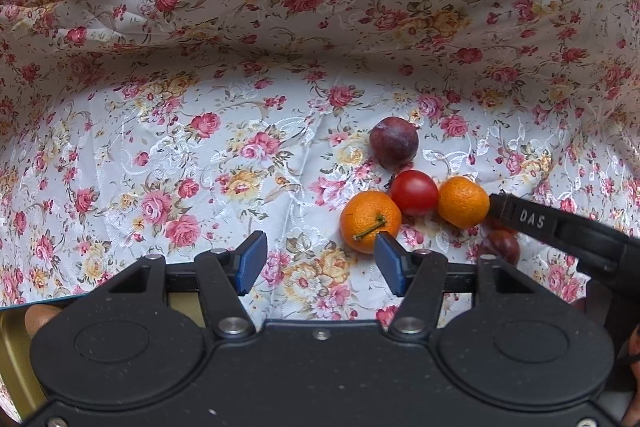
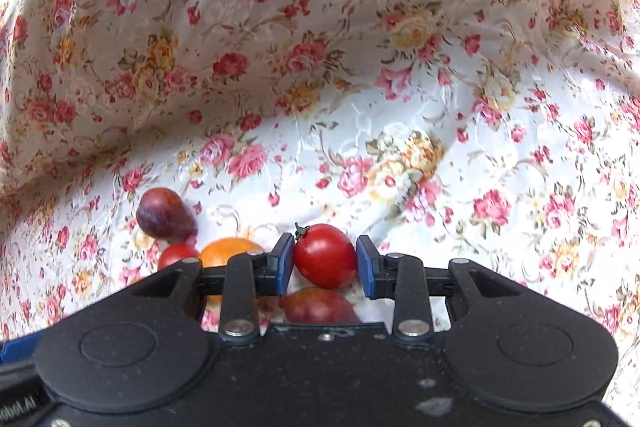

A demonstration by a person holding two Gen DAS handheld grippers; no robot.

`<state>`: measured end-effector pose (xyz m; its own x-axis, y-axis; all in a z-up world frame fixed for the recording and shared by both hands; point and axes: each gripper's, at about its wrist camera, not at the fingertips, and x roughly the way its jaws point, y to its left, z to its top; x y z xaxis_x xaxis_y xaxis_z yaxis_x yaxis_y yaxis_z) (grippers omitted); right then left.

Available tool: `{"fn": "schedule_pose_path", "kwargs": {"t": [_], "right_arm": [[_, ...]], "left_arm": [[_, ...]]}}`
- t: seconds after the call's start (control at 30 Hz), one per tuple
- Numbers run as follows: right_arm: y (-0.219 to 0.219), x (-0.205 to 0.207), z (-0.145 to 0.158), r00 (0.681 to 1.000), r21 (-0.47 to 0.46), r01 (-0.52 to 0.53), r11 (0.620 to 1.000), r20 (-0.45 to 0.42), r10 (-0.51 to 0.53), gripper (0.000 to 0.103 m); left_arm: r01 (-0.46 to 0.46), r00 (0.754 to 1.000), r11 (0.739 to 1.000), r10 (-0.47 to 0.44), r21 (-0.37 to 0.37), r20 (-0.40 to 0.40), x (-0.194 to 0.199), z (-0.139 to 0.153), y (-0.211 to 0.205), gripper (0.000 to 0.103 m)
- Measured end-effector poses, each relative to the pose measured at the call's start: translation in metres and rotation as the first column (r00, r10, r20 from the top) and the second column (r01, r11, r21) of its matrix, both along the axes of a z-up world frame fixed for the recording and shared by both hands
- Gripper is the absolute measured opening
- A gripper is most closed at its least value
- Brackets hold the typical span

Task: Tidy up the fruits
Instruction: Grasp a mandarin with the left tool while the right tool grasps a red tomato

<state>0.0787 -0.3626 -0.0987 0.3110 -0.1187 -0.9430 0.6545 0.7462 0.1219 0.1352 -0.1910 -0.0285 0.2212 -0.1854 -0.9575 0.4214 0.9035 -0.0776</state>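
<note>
On the flowered cloth (image 1: 200,155) lies a cluster of fruit: a purple plum (image 1: 394,143), a red tomato (image 1: 414,191), two oranges (image 1: 370,221) (image 1: 463,202) and a second dark plum (image 1: 500,247). My left gripper (image 1: 320,259) hovers open over bare cloth, its right pad beside the stemmed orange. In the right wrist view my right gripper (image 2: 325,261) is shut on a red tomato (image 2: 325,255), a blue pad on each side of it. A plum (image 2: 316,307) lies under it. Further left are a plum (image 2: 164,213), a tomato (image 2: 176,255) and an orange (image 2: 228,251).
A gold metal tray (image 1: 12,347) shows at the lower left edge with a brown rounded thing (image 1: 40,319) in it. The cloth rises in folds along the back. One black finger (image 1: 520,217) of the right gripper reaches in beside the right orange.
</note>
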Motion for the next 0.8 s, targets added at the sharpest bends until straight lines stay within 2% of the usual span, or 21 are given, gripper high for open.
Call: {"fn": "schedule_pose_path", "kwargs": {"t": [0.13,0.33,0.5,0.67,0.8], "right_arm": [[0.010,-0.011,0.002,0.999,0.004,-0.023,1.000,-0.031,0.023,0.034],[0.016,-0.034,0.011,1.000,0.040,-0.018,0.999,-0.024,0.019,0.034],[0.012,-0.043,0.048,1.000,0.054,0.007,0.999,0.016,-0.008,0.034],[0.020,-0.062,0.083,1.000,0.051,0.012,0.999,0.008,-0.013,0.034],[0.029,-0.078,0.092,0.999,0.084,0.035,0.996,0.008,-0.035,0.034]], "left_arm": [[0.008,1.000,1.000,-0.008,0.007,0.012,-0.003,-0.004,-0.009,0.063],[0.032,0.999,0.999,-0.032,0.002,0.042,-0.007,-0.012,-0.023,0.063],[0.044,0.997,0.999,-0.045,0.016,0.066,-0.005,-0.023,-0.037,0.063],[0.056,0.998,0.997,-0.058,0.061,0.030,-0.005,-0.042,-0.044,0.063],[0.061,0.997,0.994,-0.066,0.090,0.048,-0.005,-0.049,-0.047,0.066]]}}
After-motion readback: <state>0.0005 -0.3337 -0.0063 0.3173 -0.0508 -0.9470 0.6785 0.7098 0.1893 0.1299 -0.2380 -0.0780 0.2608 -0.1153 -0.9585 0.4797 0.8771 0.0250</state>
